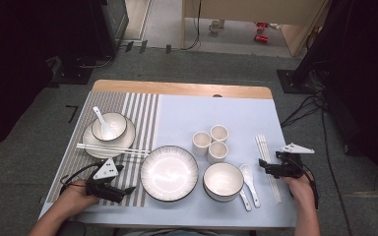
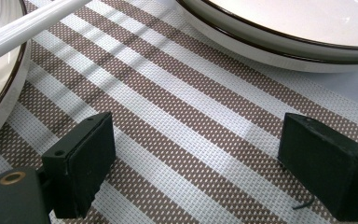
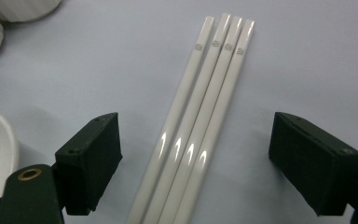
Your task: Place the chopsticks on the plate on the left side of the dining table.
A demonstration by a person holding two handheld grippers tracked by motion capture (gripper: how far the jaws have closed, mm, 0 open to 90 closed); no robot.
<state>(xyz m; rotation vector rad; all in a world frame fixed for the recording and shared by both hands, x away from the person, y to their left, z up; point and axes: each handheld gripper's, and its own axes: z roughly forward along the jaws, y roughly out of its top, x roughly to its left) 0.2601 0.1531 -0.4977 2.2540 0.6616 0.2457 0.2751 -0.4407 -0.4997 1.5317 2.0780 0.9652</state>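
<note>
Lab-like recording room: grey carpet point(image 1: 39, 162), floor cables point(image 1: 302, 105), black stands point(image 1: 315, 49) around dining-set table point(image 1: 182, 88).

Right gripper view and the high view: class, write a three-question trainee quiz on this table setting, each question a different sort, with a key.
1. True or false: the right gripper is shut on the chopsticks.
2. How many small cups stand together on the table?
3. Multiple choice: the left gripper hangs over A) the striped mat, B) the large plate, C) a cup.

Key: 1 false, its jaws stand open on either side of the four sticks. 2 three. 3 A.
</note>
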